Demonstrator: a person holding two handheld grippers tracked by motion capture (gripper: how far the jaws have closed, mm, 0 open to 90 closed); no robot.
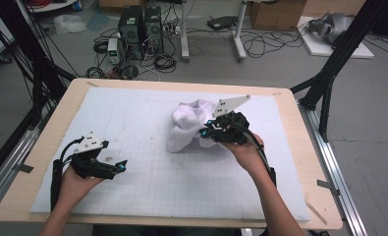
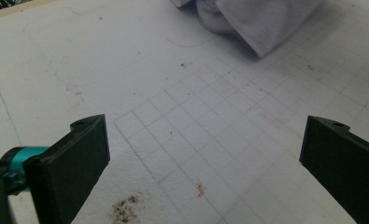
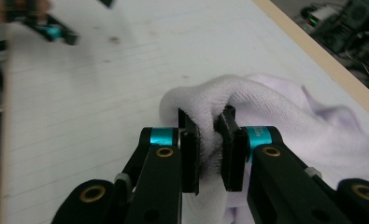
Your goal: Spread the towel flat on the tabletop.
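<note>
Right hand-held gripper (image 3: 209,140) is clamped on a fold of the white towel (image 1: 189,125), left hand-held gripper (image 2: 205,154) gapes idle, so I'd lift slowly and keep the pinch deep.

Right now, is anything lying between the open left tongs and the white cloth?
Nothing visible: only bare white mat lies between the left tongs and the white cloth, which the right tongs already pinch.

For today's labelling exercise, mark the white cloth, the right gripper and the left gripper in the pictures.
white cloth (image 1: 184,129): high view, bunched lower fold.
right gripper (image 3: 209,135): right gripper view, between its fingertips, pinching the cloth.
left gripper (image 2: 203,156): left gripper view, midway between its open fingertips.
</note>
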